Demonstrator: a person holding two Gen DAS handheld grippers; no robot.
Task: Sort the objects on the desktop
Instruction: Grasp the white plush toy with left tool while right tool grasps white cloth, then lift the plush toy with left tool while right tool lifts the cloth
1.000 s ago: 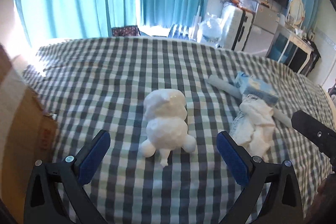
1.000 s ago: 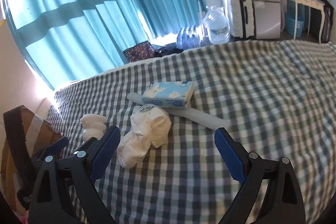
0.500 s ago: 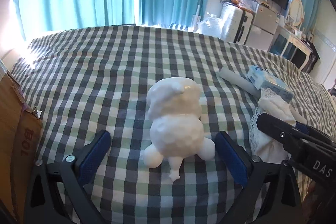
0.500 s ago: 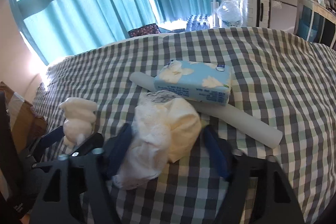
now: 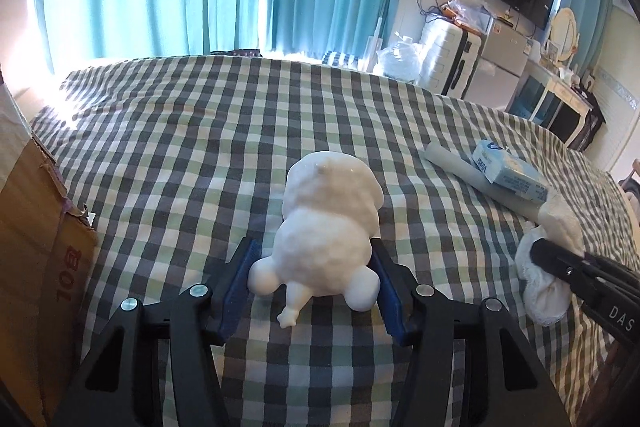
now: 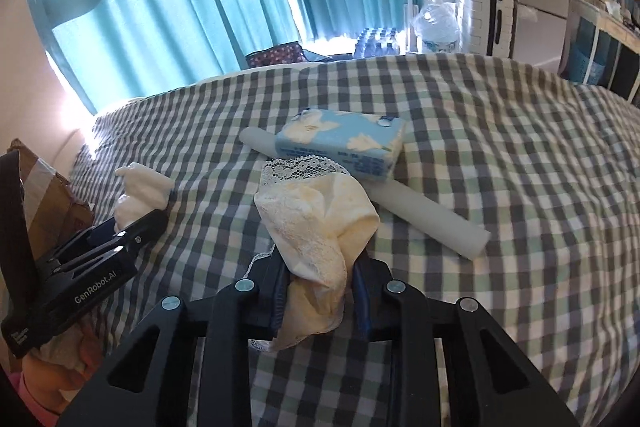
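Figurine (image 5: pixel 328 227), white, lies mid-bed between your left tongs (image 5: pixel 312 287), whose jaws have just been closing and now touch its sides. Your right tongs (image 6: pixel 320 291), just closed, pinch the cream lace cloth (image 6: pixel 320 219). Behind it: grey roll (image 6: pixel 424 215) under a blue tissue pack (image 6: pixel 344 147). Cardboard box (image 5: pixel 36 259) at the bed's left edge reads "10".

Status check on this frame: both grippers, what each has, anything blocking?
Left gripper just closing around white figurine, right pad touching. Right gripper closed on cream lace cloth. Tissue pack and grey roll beyond, clear of both.
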